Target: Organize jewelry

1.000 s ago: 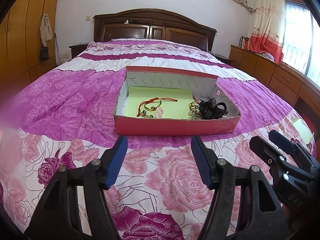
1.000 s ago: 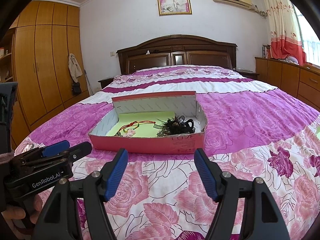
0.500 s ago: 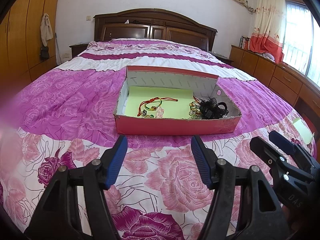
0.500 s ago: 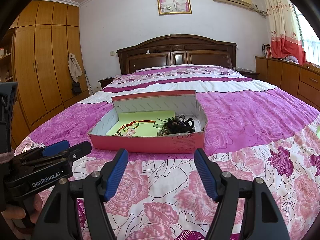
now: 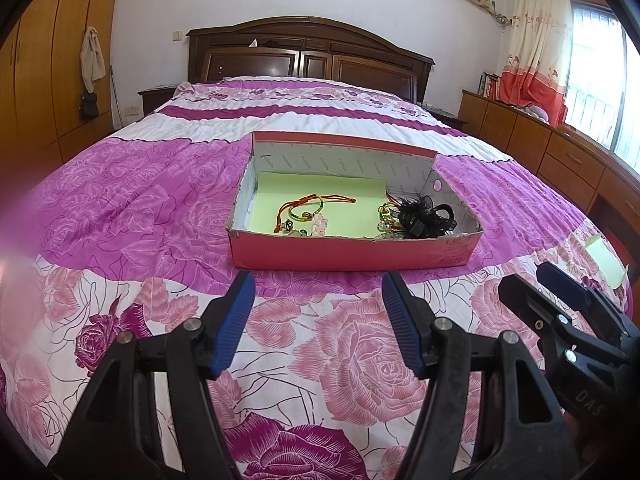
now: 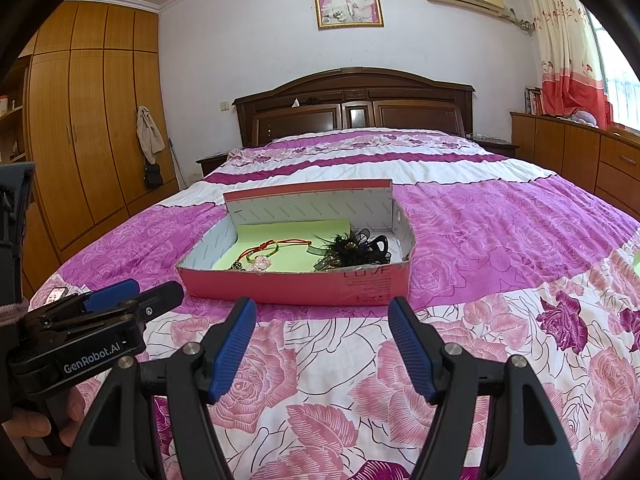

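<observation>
A red cardboard box [image 5: 352, 250] [image 6: 296, 286] lies on the bed, lined with a green sheet [image 5: 316, 190]. Inside are a red-and-green cord bracelet [image 5: 306, 208] [image 6: 264, 252], small charms [image 5: 320, 226] at the front, beaded pieces [image 5: 386, 220] and a black feathered hair clip [image 5: 426, 216] [image 6: 356, 248] at the right. My left gripper [image 5: 318, 312] is open and empty, just in front of the box. My right gripper [image 6: 320, 338] is open and empty, also short of the box. Each gripper shows in the other's view [image 5: 560, 308] [image 6: 120, 300].
The bed has a pink and purple floral cover [image 5: 352, 360]. A green paper sheet [image 5: 606, 260] lies near its right edge. The headboard [image 6: 352, 100] is far behind, wardrobes [image 6: 80, 120] stand left, low cabinets [image 5: 560, 160] stand right.
</observation>
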A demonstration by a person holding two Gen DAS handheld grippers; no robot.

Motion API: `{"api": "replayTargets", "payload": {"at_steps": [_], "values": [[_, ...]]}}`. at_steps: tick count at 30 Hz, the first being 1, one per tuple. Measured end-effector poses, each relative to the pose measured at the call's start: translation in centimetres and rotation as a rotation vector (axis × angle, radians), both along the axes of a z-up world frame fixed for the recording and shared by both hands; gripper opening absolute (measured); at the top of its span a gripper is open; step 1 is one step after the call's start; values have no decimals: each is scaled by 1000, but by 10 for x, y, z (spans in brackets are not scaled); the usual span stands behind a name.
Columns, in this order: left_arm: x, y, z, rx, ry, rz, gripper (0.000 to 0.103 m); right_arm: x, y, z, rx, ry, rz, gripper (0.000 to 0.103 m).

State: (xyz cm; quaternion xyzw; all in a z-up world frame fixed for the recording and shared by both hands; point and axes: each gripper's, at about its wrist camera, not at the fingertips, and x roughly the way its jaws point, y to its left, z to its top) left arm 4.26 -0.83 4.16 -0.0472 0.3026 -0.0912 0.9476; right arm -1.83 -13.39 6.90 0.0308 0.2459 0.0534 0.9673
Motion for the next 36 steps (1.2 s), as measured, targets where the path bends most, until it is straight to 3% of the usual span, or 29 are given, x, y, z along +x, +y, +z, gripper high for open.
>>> {"api": "replayTargets", "payload": {"at_steps": [36], "values": [[3,-1,-1,4,2,-1,58,-2,-1,-7,5,15,-2,71]]}}
